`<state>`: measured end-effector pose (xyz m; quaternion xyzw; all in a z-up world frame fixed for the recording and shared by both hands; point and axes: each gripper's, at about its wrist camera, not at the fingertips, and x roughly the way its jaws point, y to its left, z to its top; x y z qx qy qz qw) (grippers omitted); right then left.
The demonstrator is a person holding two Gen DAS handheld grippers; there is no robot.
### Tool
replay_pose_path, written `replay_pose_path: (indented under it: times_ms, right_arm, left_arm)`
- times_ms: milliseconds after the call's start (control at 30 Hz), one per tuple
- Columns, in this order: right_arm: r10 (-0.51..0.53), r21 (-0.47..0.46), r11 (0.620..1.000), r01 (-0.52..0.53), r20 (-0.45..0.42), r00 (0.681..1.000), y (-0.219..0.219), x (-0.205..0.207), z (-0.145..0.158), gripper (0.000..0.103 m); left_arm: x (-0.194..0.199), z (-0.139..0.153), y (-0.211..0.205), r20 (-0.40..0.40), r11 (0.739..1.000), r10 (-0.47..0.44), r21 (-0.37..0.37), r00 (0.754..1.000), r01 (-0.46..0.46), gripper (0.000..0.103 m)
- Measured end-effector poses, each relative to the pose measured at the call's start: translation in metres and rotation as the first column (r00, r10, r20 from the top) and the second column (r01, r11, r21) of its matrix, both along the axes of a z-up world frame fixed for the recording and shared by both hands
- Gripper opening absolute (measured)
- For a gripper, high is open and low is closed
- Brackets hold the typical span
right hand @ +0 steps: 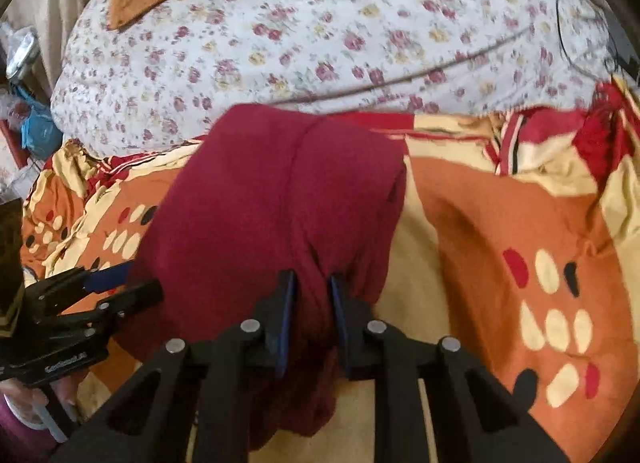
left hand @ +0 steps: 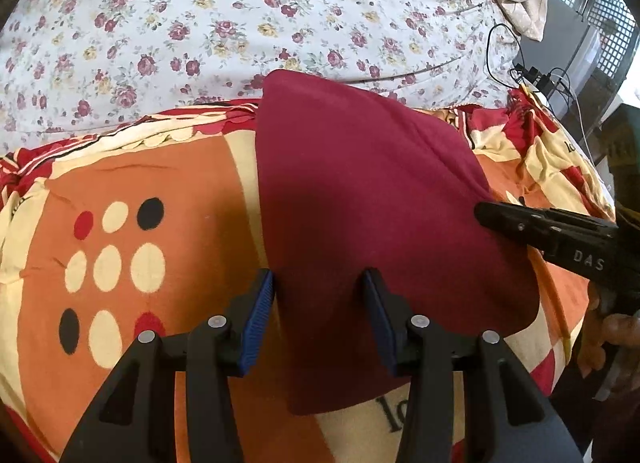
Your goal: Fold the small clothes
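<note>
On the bed, over the orange, cream and red patterned blanket (left hand: 132, 179), your dark red soft knit garment (left hand: 360, 183) lies partly folded. Your right gripper (right hand: 312, 283) has its jaws clamped on a bunched pleat of the near edge. Your left gripper (left hand: 318, 283) hovers above the cloth, jaws apart and empty. The fabric looks light, limp and prone to sagging, so I'd take the near left corner to keep the edge taut.
</note>
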<state>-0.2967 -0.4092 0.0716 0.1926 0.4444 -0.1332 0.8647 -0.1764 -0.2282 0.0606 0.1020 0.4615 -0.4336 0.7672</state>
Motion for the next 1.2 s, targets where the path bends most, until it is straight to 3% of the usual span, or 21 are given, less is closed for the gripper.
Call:
replay_pose_path:
  times_ms: [100,233,300,333,367,533,633,700,867,1000,1033,1133,1200]
  right_arm:
    - [0.002,-0.001,1.0,-0.002,-0.008,1.0,0.0,-0.001,-0.002,0.018]
    - [-0.02,0.067,0.998,0.019,0.021,1.0,-0.009,-0.004,-0.006,0.022]
    - [-0.041,0.097,0.995,0.037,0.034,0.999,-0.013,-0.006,-0.005,0.038]
    - [-0.059,0.1,0.993,0.056,0.028,0.998,-0.016,-0.006,-0.004,0.054]
    - [-0.071,0.1,0.993,0.068,0.029,0.997,-0.018,-0.007,-0.004,0.062]
    - [-0.109,0.155,0.983,0.099,0.059,0.992,-0.038,-0.001,-0.006,0.071]
    - [-0.086,0.206,0.976,0.073,0.054,0.995,-0.047,0.012,-0.018,0.072]
    - [-0.089,0.235,0.969,0.075,0.05,0.995,-0.054,0.018,-0.03,0.077]
    - [-0.089,0.347,0.937,0.049,0.1,0.991,-0.067,0.03,-0.054,0.084]
    - [-0.087,0.375,0.926,0.029,0.139,0.987,-0.068,0.039,-0.061,0.084]
    - [-0.085,0.376,0.926,0.024,0.147,0.985,-0.067,0.041,-0.06,0.078]
    - [-0.087,0.342,0.939,0.03,0.152,0.985,-0.061,0.042,-0.052,0.058]
    - [-0.092,0.325,0.945,0.037,0.157,0.983,-0.054,0.039,-0.039,0.051]
  left_arm:
    - [-0.001,0.0,0.0,-0.004,1.0,0.002,-0.001,1.0,-0.002,0.035]
    - [0.001,-0.001,0.0,-0.011,1.0,0.006,-0.014,1.0,-0.006,0.035]
    - [0.004,0.0,0.001,-0.03,1.0,0.007,-0.031,1.0,-0.008,0.035]
    - [0.006,0.0,0.001,-0.042,0.999,0.009,-0.036,0.999,-0.01,0.035]
    - [0.01,0.001,0.001,-0.069,0.999,0.013,-0.046,0.998,-0.016,0.035]
    - [0.037,-0.001,0.0,-0.226,0.991,0.035,-0.115,0.973,-0.062,0.045]
    - [0.049,-0.006,-0.008,-0.254,0.99,0.045,-0.118,0.966,-0.077,0.048]
    - [0.056,-0.009,-0.015,-0.272,0.988,0.044,-0.132,0.961,-0.083,0.055]
    - [0.069,-0.021,-0.032,-0.299,0.987,0.036,-0.139,0.953,-0.081,0.063]
    - [0.074,-0.035,-0.041,-0.326,0.99,0.015,-0.131,0.945,-0.061,0.067]
    - [0.074,-0.036,-0.041,-0.325,0.99,0.016,-0.13,0.945,-0.061,0.067]
    - [0.072,-0.031,-0.038,-0.29,0.99,0.018,-0.128,0.957,-0.058,0.047]
    - [0.068,-0.021,-0.028,-0.275,0.988,0.025,-0.138,0.961,-0.065,0.033]
